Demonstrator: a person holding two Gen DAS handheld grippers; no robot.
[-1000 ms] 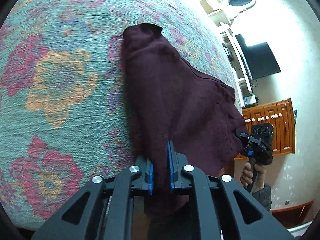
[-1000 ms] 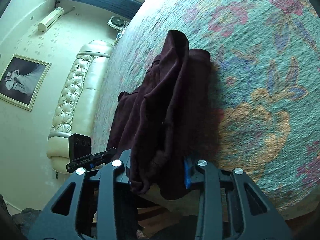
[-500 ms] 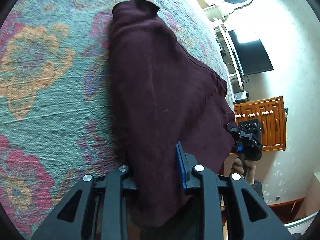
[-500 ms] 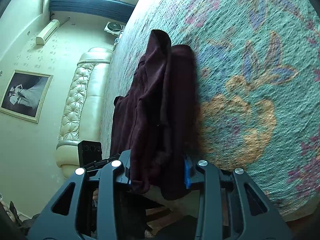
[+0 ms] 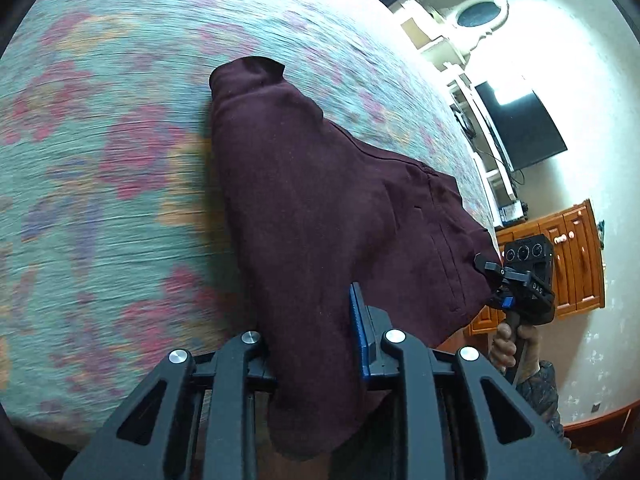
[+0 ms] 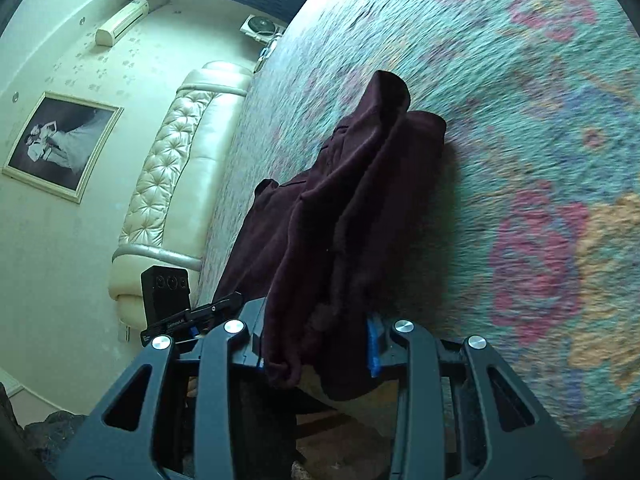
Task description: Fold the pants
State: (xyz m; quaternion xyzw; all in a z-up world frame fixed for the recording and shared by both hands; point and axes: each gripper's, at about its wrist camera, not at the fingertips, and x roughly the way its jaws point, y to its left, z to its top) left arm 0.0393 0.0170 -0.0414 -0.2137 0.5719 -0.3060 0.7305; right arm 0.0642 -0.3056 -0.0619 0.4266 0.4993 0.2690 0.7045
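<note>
Pants (image 5: 312, 208) — both hand-held grippers clamped

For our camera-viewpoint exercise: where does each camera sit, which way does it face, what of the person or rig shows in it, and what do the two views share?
Left wrist: on the left gripper, looking along its jaws over the pants and bedspread towards a TV; the right gripper and a hand show.
Right wrist: on the right gripper, facing a headboard; the left gripper shows at left.
Shared: pants, bedspread.
</note>
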